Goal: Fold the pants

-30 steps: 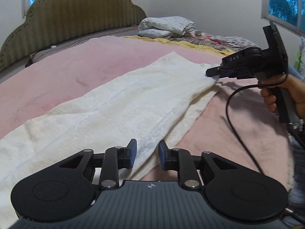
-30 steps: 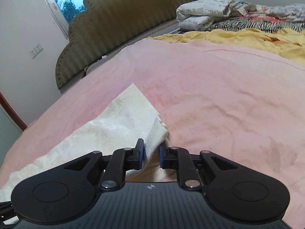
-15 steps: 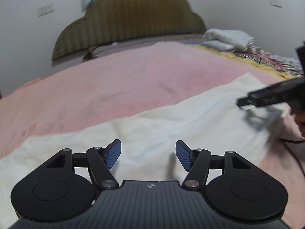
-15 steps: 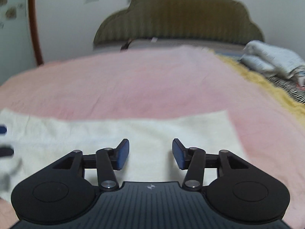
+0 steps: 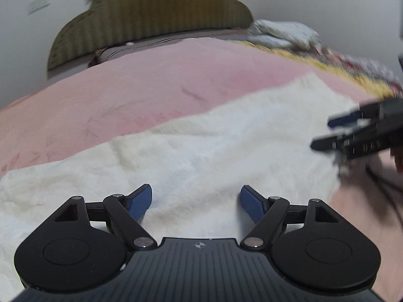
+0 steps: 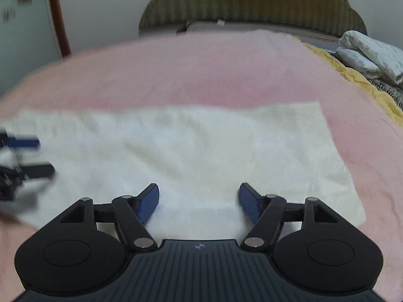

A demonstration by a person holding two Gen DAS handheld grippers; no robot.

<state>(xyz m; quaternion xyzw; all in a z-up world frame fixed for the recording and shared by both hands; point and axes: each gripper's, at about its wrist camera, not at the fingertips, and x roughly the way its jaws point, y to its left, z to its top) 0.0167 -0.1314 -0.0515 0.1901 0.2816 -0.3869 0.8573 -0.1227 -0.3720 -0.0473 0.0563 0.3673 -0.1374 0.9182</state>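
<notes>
Both hand-held grippers stand with jaws apart over the cream pants [image 5: 201,156], and nothing is clamped in either. On the left hand-held gripper [image 5: 196,201] the jaws have just been opening; its blue pads [image 5: 139,205] flank bare cloth without pressing on it. The right hand-held gripper [image 6: 199,201] has likewise just been opening, its pads [image 6: 249,205] spread either side of the fabric. Seen from the left wrist camera, the right hand-held gripper [image 5: 325,133] shows blurred at the right edge, over the end of the pants, its two fingers parted. From the right wrist camera the left one [image 6: 42,156] appears blurred at the left edge, also above the cloth.

Those pants lie flat as a long pale band across the pink blanket [image 6: 189,70] on the bed, with a squared end [image 6: 327,151] at the right in the right wrist view. Beyond the blanket stands a dark olive padded headboard [image 6: 252,2]. A yellow cover [image 6: 357,80] and folded white bedding [image 6: 372,55] lie at the far right of the bed.
</notes>
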